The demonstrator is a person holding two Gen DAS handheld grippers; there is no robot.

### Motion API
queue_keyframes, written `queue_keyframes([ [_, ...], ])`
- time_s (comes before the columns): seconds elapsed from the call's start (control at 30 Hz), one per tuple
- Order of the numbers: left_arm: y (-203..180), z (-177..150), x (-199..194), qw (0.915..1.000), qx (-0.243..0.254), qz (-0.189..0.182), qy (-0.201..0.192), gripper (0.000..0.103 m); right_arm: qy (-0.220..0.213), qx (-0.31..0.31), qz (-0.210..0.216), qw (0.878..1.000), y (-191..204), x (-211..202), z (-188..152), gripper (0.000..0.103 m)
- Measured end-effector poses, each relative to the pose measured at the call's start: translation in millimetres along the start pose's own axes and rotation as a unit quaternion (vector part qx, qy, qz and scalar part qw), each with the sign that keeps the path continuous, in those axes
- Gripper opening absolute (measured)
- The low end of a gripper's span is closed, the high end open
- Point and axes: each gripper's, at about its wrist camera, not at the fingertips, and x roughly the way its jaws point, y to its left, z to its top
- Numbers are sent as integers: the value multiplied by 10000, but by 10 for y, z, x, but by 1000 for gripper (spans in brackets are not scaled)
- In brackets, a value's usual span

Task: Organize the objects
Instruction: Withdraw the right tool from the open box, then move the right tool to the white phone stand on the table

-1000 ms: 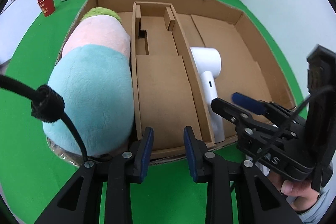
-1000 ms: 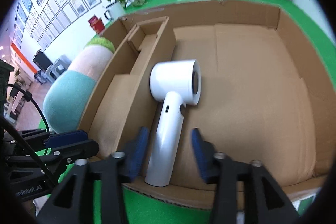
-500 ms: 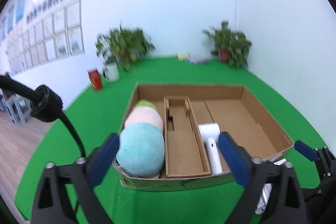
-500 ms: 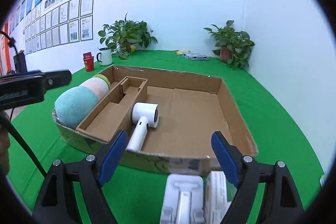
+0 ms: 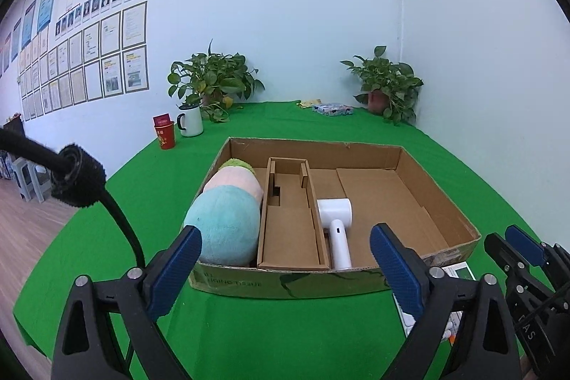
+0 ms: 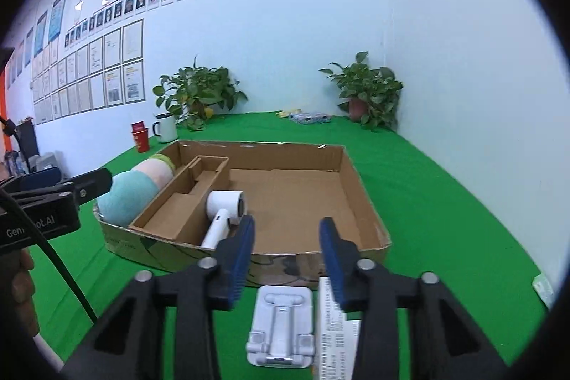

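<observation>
Right wrist view: your right gripper point(image 6: 288, 246) is closing on nothing above the phone stand point(image 6: 281, 326); your left gripper point(image 5: 285, 267), wide, narrows. Hair dryer point(image 5: 336, 227) lies in the cardboard box point(image 5: 438, 202), possibly touching the divider.

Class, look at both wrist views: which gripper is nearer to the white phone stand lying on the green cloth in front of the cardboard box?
Right. The right gripper hangs directly over the phone stand, jaws closing on nothing. The left gripper sits off to the stand's left, facing the box.

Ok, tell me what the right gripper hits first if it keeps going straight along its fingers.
Probably the cardboard box: its near wall sits dead ahead of the right gripper, whose closing jaws hold nothing. The white stand lies below that line, though depth is unclear.
</observation>
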Motion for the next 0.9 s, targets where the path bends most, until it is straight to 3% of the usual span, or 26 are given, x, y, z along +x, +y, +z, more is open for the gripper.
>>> queue_keyframes([
  [0.07, -4, -4, -15, 10000, 8, -30, 28, 50, 57, 44, 50, 10000, -43, 7, -1, 40],
  [0.1, -16, -5, -4, 9998, 56, -66, 163, 23, 135, 72, 60, 9999, -60, 24, -6, 60],
  [0.13, -24, -9, 8, 9996, 86, -85, 248, 16, 215, 112, 108, 9996, -77, 46, -13, 85],
  [0.17, -30, -19, 11, 9995, 106, -113, 286, 16, 261, 171, 199, 9993, -95, 59, -28, 87],
  [0.2, -35, -32, -7, 9995, 129, -188, 241, 17, 278, 195, 246, 9991, -102, 62, -46, 87],
  [0.27, -44, -57, -33, 9993, 158, -303, 129, 37, 338, 120, 290, 9989, -74, 69, -88, 87],
  [0.3, -52, -80, -48, 9992, 150, -360, 102, 72, 372, 41, 347, 9987, -50, 71, -118, 87],
  [0.33, -49, -95, -56, 9989, 113, -440, 67, 98, 393, -17, 389, 9985, -29, 71, -144, 87],
  [0.43, -55, -155, -64, 9964, -6, -834, 131, 99, 532, -271, 719, 9956, 81, 83, -241, 87],
  [0.57, -38, -325, 232, 9866, -109, -1273, 1014, 99, 961, -178, 1388, 9855, 202, 167, -365, 87],
  [0.7, 44, -533, 514, 9662, -595, -1867, 1673, 98, 1351, -69, 1734, 9755, 250, 290, -521, 87],
  [0.9, -60, -713, 789, 9428, -829, -2418, 2138, 98, 1711, 208, 1970, 9651, 191, 417, -665, 87],
])
